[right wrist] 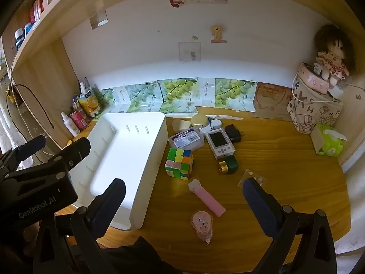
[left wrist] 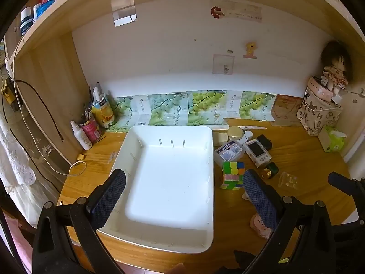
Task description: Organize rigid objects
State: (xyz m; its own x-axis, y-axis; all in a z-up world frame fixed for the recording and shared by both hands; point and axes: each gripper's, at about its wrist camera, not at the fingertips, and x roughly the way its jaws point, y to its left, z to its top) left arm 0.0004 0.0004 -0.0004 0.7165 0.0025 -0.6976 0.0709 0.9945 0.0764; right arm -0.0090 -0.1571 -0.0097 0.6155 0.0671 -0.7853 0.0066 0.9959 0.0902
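An empty white tray [left wrist: 168, 235] [right wrist: 148, 159] lies on the wooden desk. To its right sit a colourful puzzle cube [left wrist: 232, 174] [right wrist: 179, 163], a labelled clear box [right wrist: 186, 139], a white handheld device [right wrist: 220, 141], a black charger [right wrist: 233, 132], a green bottle with a gold cap [right wrist: 229, 164], a pink stick [right wrist: 206, 197] and a pink tape dispenser [right wrist: 202, 225]. My left gripper [left wrist: 184, 178] hangs open over the tray's near half, holding nothing. My right gripper [right wrist: 184, 185] is open above the pink stick, apart from it.
A spray bottle [left wrist: 81, 137] and cans stand at the back left, with a cable [left wrist: 75, 169] on the desk. A fabric basket with a doll [right wrist: 314, 105] and a tissue pack [right wrist: 328, 141] fill the back right. A small clear bag [right wrist: 252, 179] lies near the right finger.
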